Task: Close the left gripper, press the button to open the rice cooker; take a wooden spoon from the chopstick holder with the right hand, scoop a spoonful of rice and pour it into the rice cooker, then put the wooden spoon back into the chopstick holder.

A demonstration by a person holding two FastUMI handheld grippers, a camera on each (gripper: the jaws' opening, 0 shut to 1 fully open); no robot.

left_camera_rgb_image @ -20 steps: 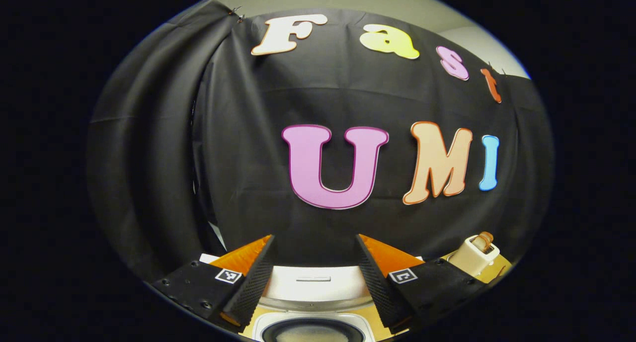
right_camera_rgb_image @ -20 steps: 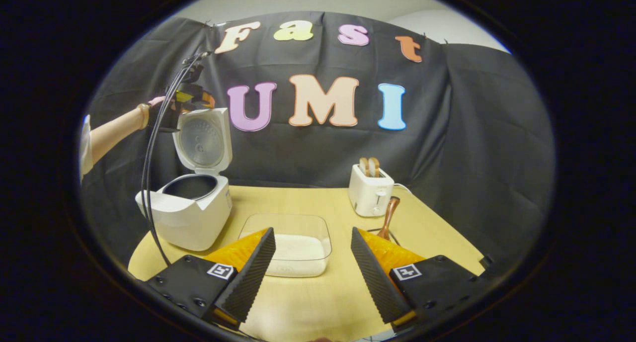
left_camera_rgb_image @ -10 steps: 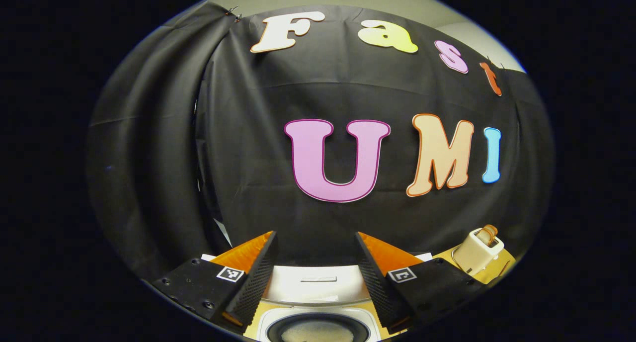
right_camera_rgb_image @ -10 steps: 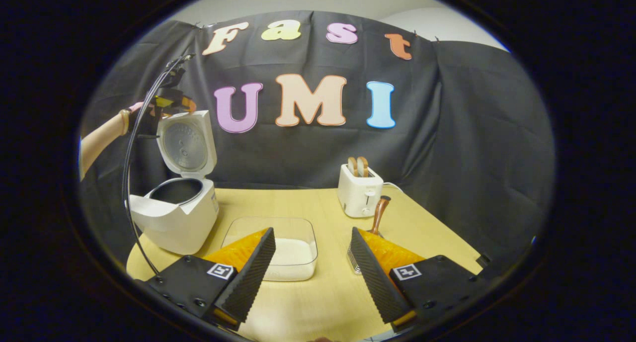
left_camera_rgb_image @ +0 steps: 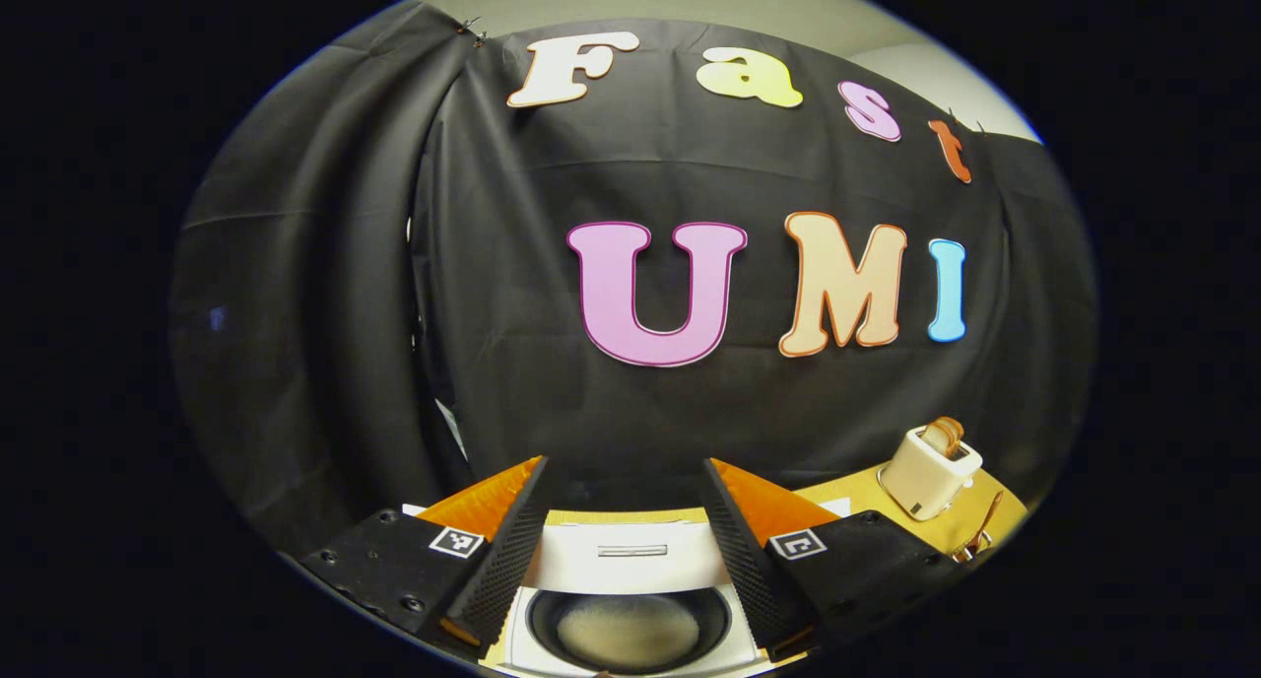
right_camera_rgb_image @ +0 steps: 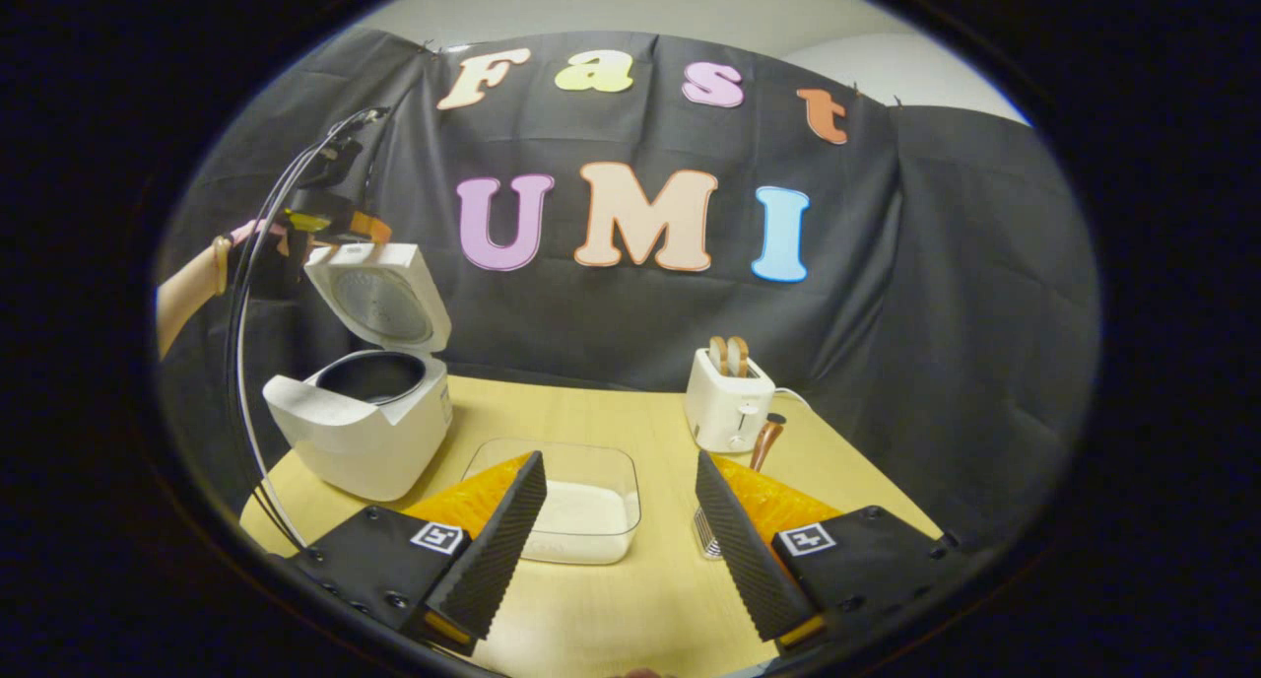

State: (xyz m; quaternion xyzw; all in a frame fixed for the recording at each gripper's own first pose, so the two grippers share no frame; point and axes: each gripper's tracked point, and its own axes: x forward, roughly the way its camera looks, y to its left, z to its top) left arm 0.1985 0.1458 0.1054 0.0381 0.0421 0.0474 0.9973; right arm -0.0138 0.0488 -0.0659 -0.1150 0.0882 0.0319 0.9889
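Hand-held gripper on the left [right_camera_rgb_image: 325, 227] hangs up at the top edge of the rice cooker's lid [right_camera_rgb_image: 379, 299], far left of the counter [right_camera_rgb_image: 611, 432]. In its own view its fingers stand wide apart with nothing between them, looking down into the open rice cooker [left_camera_rgb_image: 630, 624]; there's pale stuff in the pot, can't tell if it's rice.

Moving right: the clear rice container [right_camera_rgb_image: 576, 506] sits mid-counter, near side, with a layer of white rice in it. Right of that is the toaster [right_camera_rgb_image: 727, 407], and just beside it the wooden spoon [right_camera_rgb_image: 765, 441], handle sticking up out of the chopstick holder [right_camera_rgb_image: 704, 530], which is mostly hidden behind a finger.

The right hand-held gripper [right_camera_rgb_image: 616, 535] is wide open too, empty, low over the near side of the counter.

So the lid's up, and I'd say the step in hand is grabbing the spoon. How I'd do it: swing the right one a bit further right so the handle lands square between the fingers, come in high on the handle, pinch it firmly, then lift straight up so the holder doesn't tip or drag. Keep the left one clear of the lid.
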